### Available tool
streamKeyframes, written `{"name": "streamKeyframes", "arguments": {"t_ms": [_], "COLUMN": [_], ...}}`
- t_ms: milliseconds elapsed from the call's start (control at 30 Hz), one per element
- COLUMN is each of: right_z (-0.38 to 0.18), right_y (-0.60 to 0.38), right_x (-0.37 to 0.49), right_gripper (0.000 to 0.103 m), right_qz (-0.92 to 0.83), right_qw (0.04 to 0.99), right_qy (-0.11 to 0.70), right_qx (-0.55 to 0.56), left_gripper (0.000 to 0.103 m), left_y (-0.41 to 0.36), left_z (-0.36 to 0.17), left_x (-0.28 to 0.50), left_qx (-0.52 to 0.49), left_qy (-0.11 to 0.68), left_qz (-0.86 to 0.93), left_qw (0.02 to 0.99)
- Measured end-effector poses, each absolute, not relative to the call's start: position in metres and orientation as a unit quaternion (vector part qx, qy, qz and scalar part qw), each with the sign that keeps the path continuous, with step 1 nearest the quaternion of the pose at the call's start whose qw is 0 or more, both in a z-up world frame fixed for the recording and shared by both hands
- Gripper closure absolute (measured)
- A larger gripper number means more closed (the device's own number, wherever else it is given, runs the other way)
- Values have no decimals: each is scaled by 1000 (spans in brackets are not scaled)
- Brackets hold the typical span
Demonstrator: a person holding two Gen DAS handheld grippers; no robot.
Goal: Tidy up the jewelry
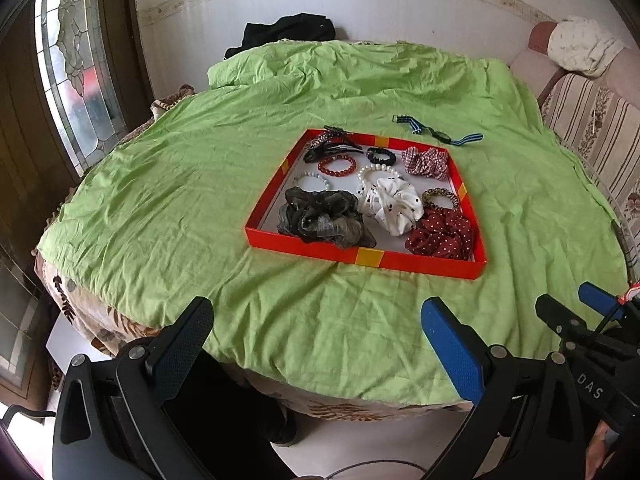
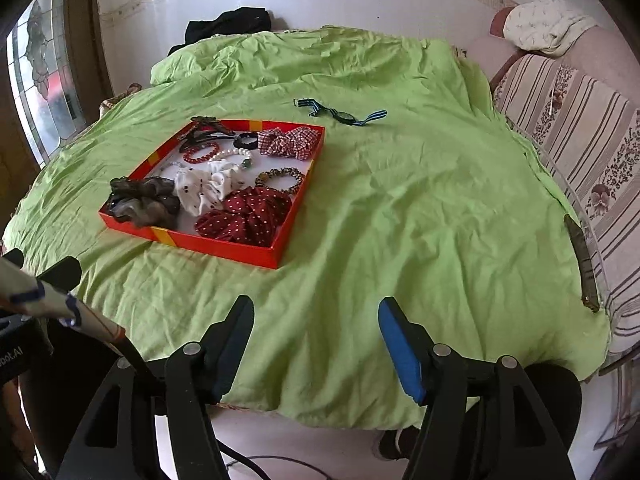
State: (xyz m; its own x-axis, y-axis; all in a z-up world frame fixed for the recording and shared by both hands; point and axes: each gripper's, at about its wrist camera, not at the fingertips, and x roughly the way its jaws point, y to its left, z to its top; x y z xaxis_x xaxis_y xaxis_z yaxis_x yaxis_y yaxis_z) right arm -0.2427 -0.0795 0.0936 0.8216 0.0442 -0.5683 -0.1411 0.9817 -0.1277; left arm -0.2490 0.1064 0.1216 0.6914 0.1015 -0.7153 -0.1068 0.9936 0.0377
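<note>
A shallow red tray (image 1: pixel 370 258) (image 2: pixel 218 245) lies on the green cloth and holds several scrunchies, bead bracelets and hair clips. Behind it on the cloth lies a watch with a blue striped strap (image 1: pixel 438 133) (image 2: pixel 344 116), outside the tray. My left gripper (image 1: pixel 316 318) hangs open near the cloth's front edge, well short of the tray, nothing between its fingers. My right gripper (image 2: pixel 316 320) is open too, to the right of the tray and in front of it, holding nothing. In the left wrist view the right gripper (image 1: pixel 580 304) shows at the lower right.
The green cloth (image 2: pixel 420 208) covers a round table. A striped sofa (image 2: pixel 592 152) with a white garment stands at the right. A dark flat object (image 2: pixel 582 264) lies at the table's right rim. Black clothing (image 1: pixel 288 32) sits at the back. A glass door is at the left.
</note>
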Motion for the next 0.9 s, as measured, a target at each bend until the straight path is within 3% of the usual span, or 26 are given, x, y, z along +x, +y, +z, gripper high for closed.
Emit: {"name": "streamKeyframes", "arguments": {"t_ms": [900], "right_z": [91], "right_y": [-56], "right_x": [-254], "right_gripper": [31], "right_qz": [42], "right_qw": [949], "right_qy": [294], "right_qx": [-109], "left_gripper": [0], "left_y": [133], "left_z": [119], "left_x": [-262], "left_qx": [-46], "left_qy": [393], "left_qz": [63], "left_qw": [916]}}
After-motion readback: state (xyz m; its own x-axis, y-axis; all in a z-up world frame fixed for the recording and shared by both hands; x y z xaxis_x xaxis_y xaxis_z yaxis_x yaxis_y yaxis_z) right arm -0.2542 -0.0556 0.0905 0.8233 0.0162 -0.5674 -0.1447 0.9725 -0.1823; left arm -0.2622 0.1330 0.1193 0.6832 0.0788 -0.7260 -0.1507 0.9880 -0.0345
